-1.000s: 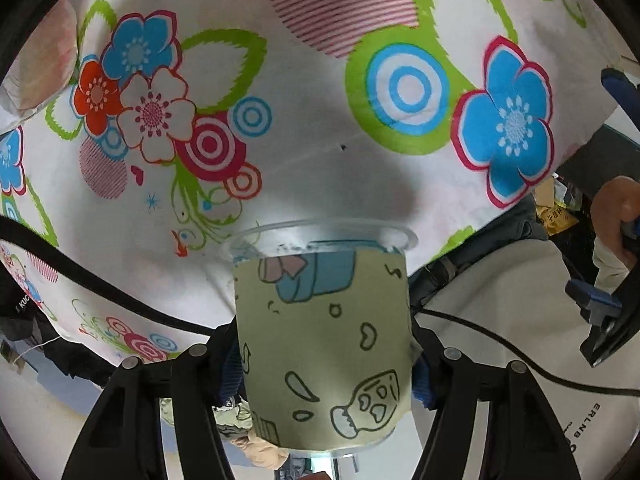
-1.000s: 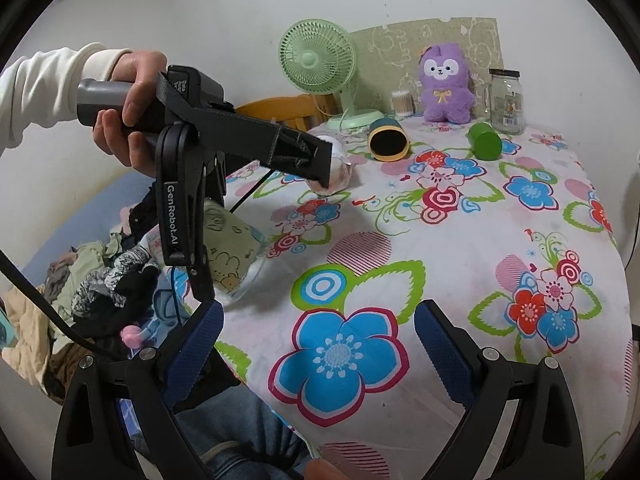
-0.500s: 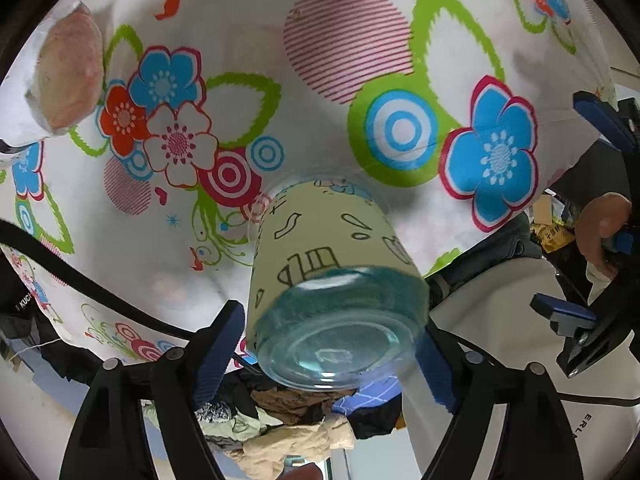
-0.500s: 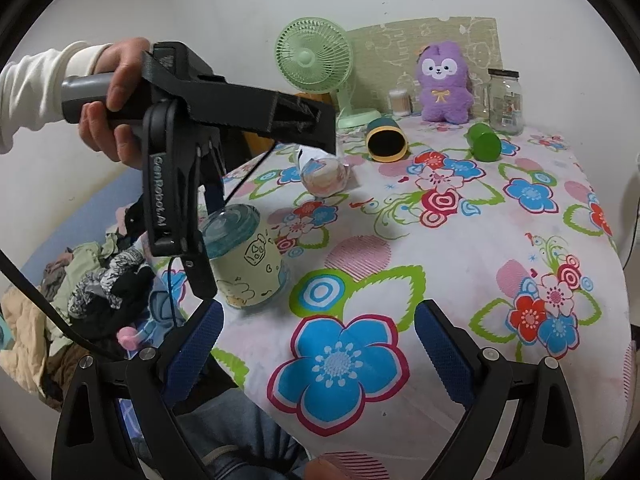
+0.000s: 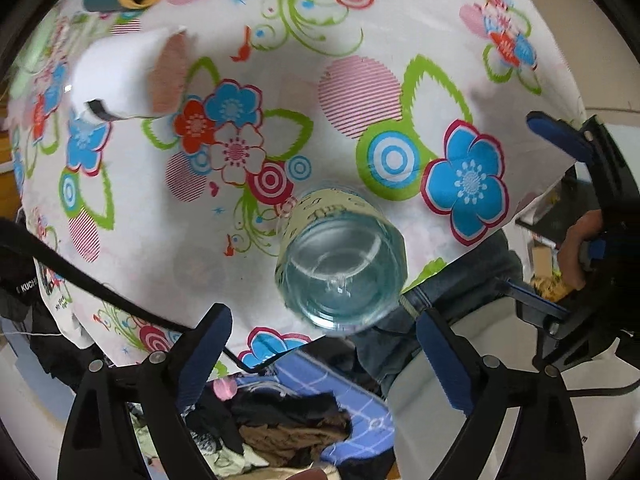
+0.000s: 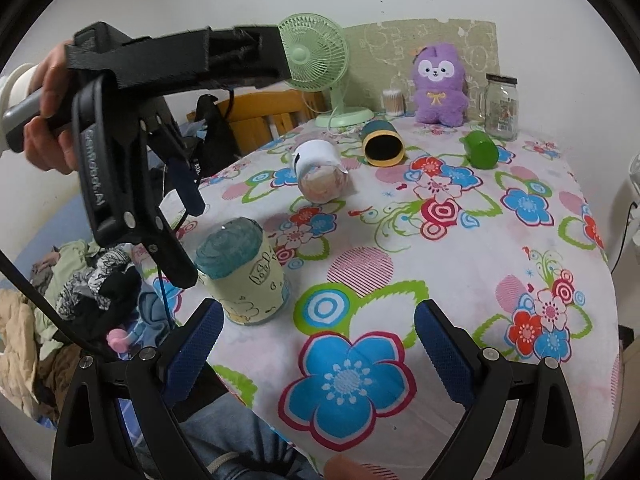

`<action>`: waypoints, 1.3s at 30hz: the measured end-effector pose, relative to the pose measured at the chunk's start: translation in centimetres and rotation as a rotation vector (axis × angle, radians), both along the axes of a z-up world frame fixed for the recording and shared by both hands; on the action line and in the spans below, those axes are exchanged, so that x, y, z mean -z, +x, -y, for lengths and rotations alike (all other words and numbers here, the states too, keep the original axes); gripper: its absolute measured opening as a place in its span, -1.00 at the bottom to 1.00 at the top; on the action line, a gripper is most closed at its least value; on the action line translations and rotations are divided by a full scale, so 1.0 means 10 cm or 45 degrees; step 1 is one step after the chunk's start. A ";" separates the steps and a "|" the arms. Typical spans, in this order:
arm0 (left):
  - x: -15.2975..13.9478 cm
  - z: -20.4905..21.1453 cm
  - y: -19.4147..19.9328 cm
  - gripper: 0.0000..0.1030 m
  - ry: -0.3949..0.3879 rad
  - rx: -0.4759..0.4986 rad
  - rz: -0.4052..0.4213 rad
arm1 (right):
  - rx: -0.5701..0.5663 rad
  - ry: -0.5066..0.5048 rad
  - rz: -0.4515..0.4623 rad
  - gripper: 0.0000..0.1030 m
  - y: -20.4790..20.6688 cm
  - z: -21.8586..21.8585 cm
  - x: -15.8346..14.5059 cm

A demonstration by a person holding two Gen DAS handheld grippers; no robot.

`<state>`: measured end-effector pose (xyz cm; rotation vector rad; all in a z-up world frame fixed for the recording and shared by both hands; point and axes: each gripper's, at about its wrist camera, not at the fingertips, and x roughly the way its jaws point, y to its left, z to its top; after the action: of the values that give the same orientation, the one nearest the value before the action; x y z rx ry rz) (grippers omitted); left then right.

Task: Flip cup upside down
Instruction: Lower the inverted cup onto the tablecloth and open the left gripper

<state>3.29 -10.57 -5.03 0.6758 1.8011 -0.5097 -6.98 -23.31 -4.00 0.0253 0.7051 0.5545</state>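
The cup [image 5: 340,264], clear plastic with a pale green cartoon sleeve, stands upside down near the table's near-left edge, its clear base facing up. It also shows in the right wrist view [image 6: 244,276]. My left gripper [image 5: 324,356] is open and empty, above the cup and apart from it; it shows in the right wrist view [image 6: 188,236] to the cup's left. My right gripper [image 6: 316,356] is open and empty over the front of the table, to the cup's right.
A floral tablecloth [image 6: 460,264] covers the table. On it lie a white cup on its side [image 6: 320,168], a teal and yellow tube [image 6: 382,148] and a green cup [image 6: 482,150]. A fan [image 6: 316,64], plush toy [image 6: 438,84] and jar [image 6: 500,106] stand at the back. Clothes [image 6: 60,312] lie left.
My left gripper turned the cup over, set it rim-down on the table, opened and drew back upward. The right gripper has stayed in place.
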 end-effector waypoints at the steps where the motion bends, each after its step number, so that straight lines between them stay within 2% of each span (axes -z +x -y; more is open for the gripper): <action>1: -0.04 -0.03 -0.02 0.86 -0.016 -0.008 0.019 | -0.003 -0.005 0.004 0.90 0.00 -0.02 -0.01; 10: -0.29 -0.23 -0.09 0.86 -0.120 -0.075 0.144 | -0.007 -0.029 -0.002 0.90 0.01 -0.18 -0.08; 18: -0.38 -0.43 -0.18 0.86 -0.162 -0.107 0.232 | -0.002 -0.079 0.022 0.90 0.01 -0.30 -0.17; 23: -0.46 -0.52 -0.23 0.86 -0.186 -0.151 0.329 | 0.005 -0.098 0.036 0.90 0.01 -0.36 -0.23; 29: -0.61 -0.64 -0.29 0.86 -0.260 -0.216 0.463 | 0.019 -0.106 0.033 0.90 0.04 -0.40 -0.28; 39: -0.63 -0.90 -0.46 0.86 -0.314 -0.287 0.647 | 0.022 -0.116 0.034 0.90 0.06 -0.48 -0.36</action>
<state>-1.34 -1.54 1.26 0.3800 1.2886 -0.3591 -6.39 -18.50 -0.44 -0.0605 0.7029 0.5047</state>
